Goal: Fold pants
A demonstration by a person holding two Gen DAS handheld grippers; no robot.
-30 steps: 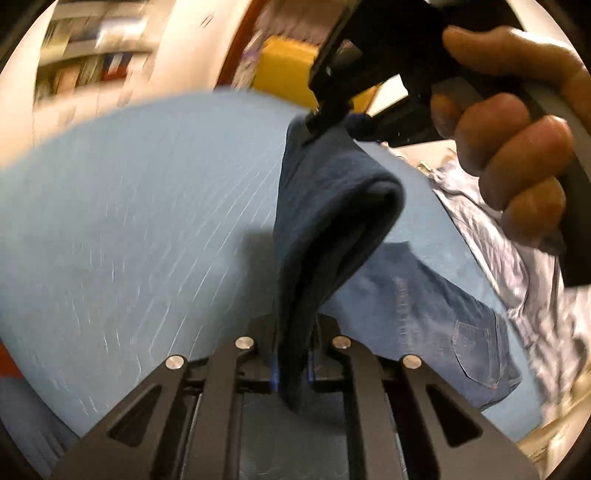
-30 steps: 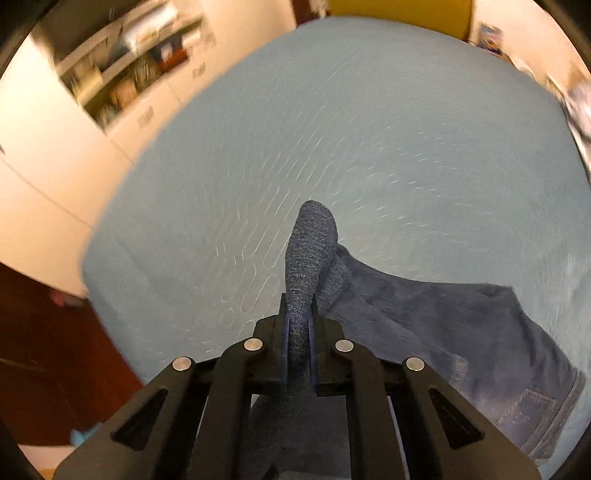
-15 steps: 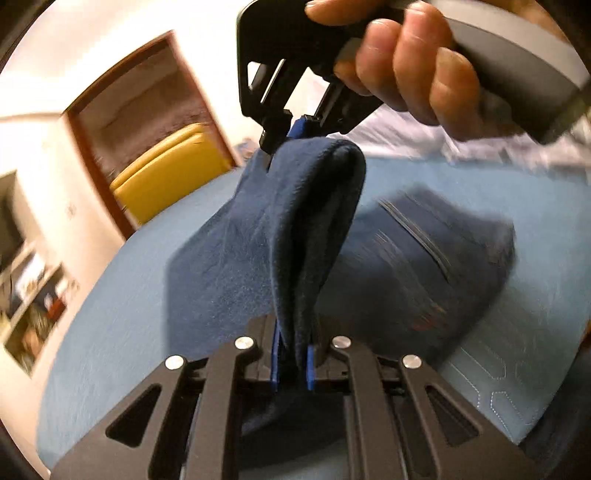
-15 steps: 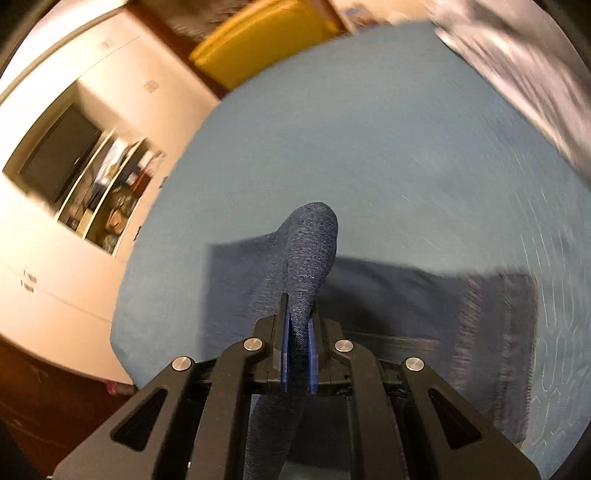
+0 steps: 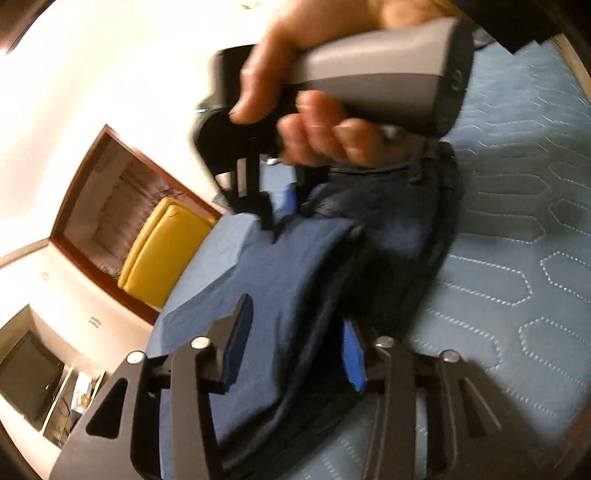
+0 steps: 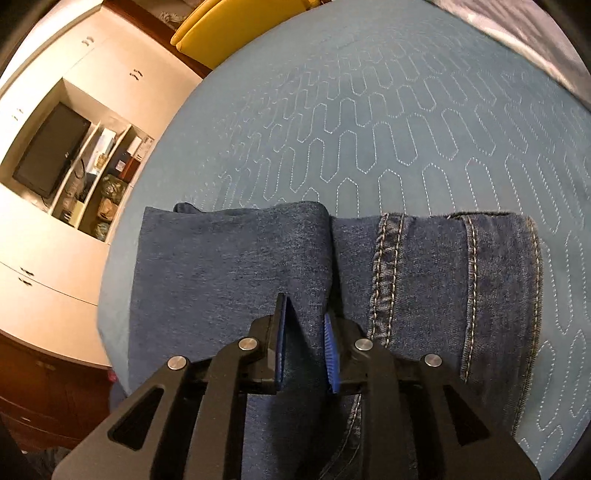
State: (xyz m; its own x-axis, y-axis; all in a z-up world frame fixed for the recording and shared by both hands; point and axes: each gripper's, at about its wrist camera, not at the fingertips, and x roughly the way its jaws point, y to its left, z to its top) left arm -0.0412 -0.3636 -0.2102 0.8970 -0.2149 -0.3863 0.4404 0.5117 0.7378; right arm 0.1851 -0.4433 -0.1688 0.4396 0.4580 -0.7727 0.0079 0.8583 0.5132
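The dark blue denim pants (image 6: pixel 236 258) lie folded flat on the light blue quilted bed (image 6: pixel 369 110). A plain folded layer rests on the left and the stitched seams (image 6: pixel 384 277) show on the right. My right gripper (image 6: pixel 305 338) stands open just over the folded layer's edge, with cloth lying loose between the blue pads (image 6: pixel 280 347). In the left wrist view my left gripper (image 5: pixel 295 343) is wide open over the pants (image 5: pixel 288 280). Beyond it a hand (image 5: pixel 321 136) holds the right gripper (image 5: pixel 280 214), low over the far side of the pants.
A yellow chair (image 6: pixel 229 22) stands past the bed's far edge, in front of a wood-framed opening (image 5: pixel 107 192). White cupboards with a dark screen (image 6: pixel 51 147) and cluttered shelves line the left. Pale clothing (image 6: pixel 535 29) lies at the bed's far right.
Both grippers came down with the raised fold of the pants and laid it on the rest. Both have opened and let the cloth go.
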